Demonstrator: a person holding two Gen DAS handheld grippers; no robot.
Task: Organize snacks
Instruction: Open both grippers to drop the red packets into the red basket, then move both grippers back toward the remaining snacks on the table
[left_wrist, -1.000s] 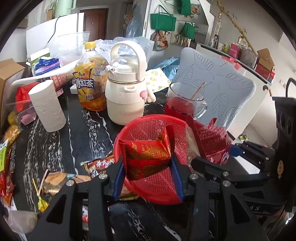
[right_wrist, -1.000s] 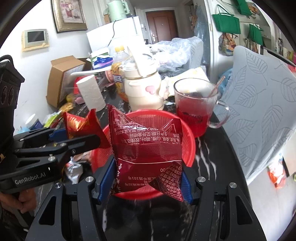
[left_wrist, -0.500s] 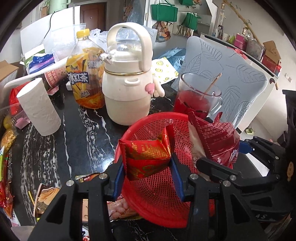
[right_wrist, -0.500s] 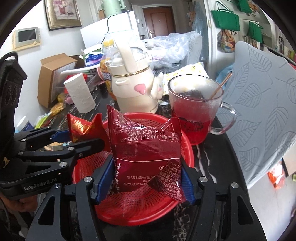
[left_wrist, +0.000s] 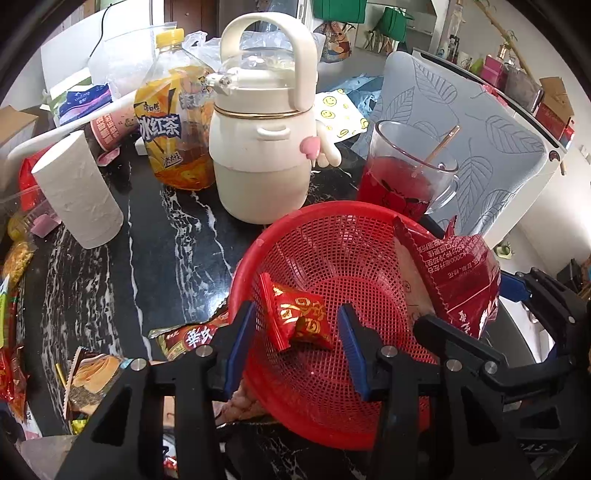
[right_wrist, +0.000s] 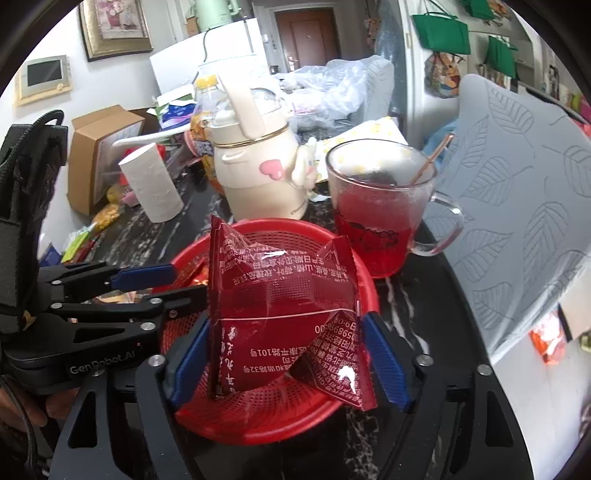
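Your left tongs (left_wrist: 295, 328) stand spread wide over the near rim of the round red plastic mesh basket (left_wrist: 332, 236), low in the centre of the left wrist frame. Their blue pads are clear of the small red-and-gold foil snack packet (left_wrist: 297, 319), which lies loose between them against the basket's inner slope. That packet is delivered; lift the left tongs straight up and back so that a pad does not catch the foil and drag it over the rim.

Your right tongs (right_wrist: 288, 354) are the working pair. In the lower centre of the right wrist frame, the large dark red crinkly snack bag with white print (right_wrist: 280, 314) sits between their blue pads, above the basket bowl. The left pad touches the bag's edge, while the right pad seems to stand a little off it, so I cannot tell whether they grip it or have just let go. If they grip it, lower the bag until its bottom corner meets the mesh, then open evenly.

Keep away from the clear glass mug of red drink (right_wrist: 376, 206), which touches or nearly touches the basket's far right rim and has a stirrer leaning out. More loose packets wait on the black marbled worktop (left_wrist: 110, 280) at lower left.
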